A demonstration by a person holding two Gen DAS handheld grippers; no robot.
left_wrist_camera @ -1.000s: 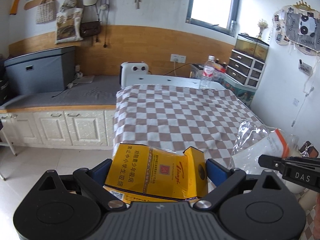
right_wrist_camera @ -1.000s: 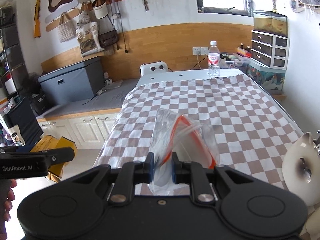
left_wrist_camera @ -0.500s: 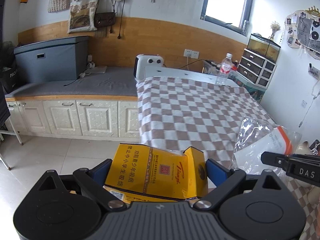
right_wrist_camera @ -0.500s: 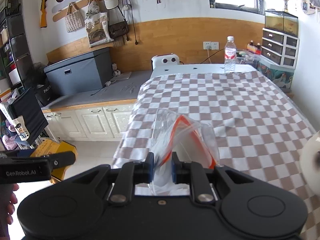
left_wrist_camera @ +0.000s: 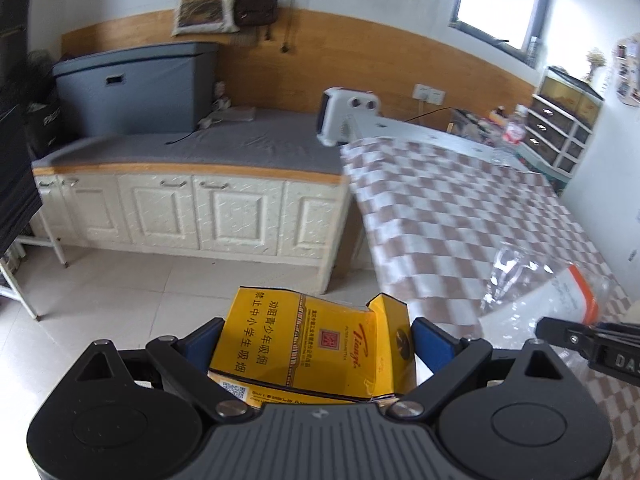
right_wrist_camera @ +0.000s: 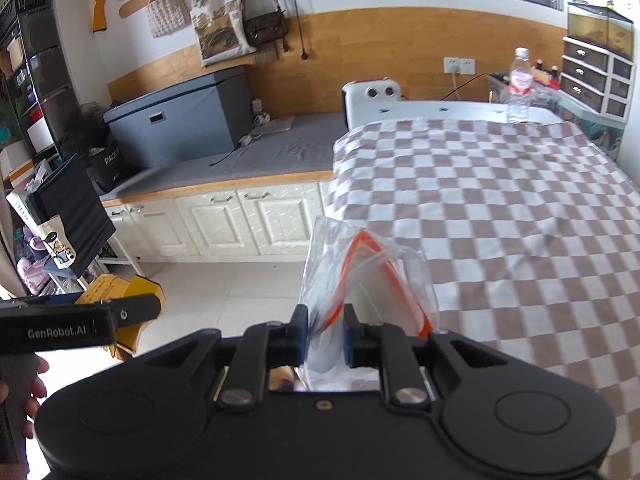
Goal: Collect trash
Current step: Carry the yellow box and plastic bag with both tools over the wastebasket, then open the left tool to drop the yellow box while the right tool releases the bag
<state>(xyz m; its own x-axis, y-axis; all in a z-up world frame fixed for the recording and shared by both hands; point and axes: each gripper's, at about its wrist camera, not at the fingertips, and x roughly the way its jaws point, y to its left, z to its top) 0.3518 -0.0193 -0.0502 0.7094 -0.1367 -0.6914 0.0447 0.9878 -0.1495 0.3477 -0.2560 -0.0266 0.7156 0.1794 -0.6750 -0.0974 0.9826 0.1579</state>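
Bottle point(right_wrist_camera: 519, 84) on table's point(right_wrist_camera: 500, 184) far end – cabinets point(right_wrist_camera: 224, 216) left of table

Checkered table point(right_wrist_camera: 500, 208): 1 water bottle point(right_wrist_camera: 519, 80) upright at far edge, apparently nothing else.

Yellow carton point(left_wrist_camera: 308, 344) with red script and black characters, at six o'clock in the left wrist view — between blue pads point(left_wrist_camera: 430, 338) on a black left gripper point(left_wrist_camera: 316, 340). Clear plastic bag point(right_wrist_camera: 360, 268) with an orange-red band, at six o'clock in the right wrist view, between blue pads on the black right gripper point(right_wrist_camera: 325, 334). Brown-and-white checked cloth point(right_wrist_camera: 500, 216) toward three o'clock. Cream cabinet doors point(left_wrist_camera: 180, 212) toward nine, grey mat point(left_wrist_camera: 224, 144) above. Blue-grey box point(right_wrist_camera: 180, 120) at ten o'clock. Honey-brown wood panelling point(right_wrist_camera: 380, 48) at twelve — white wall higher up. Pale floor tiles point(left_wrist_camera: 140, 292). Clear bottle point(right_wrist_camera: 519, 84) with a red label, at one o'clock.
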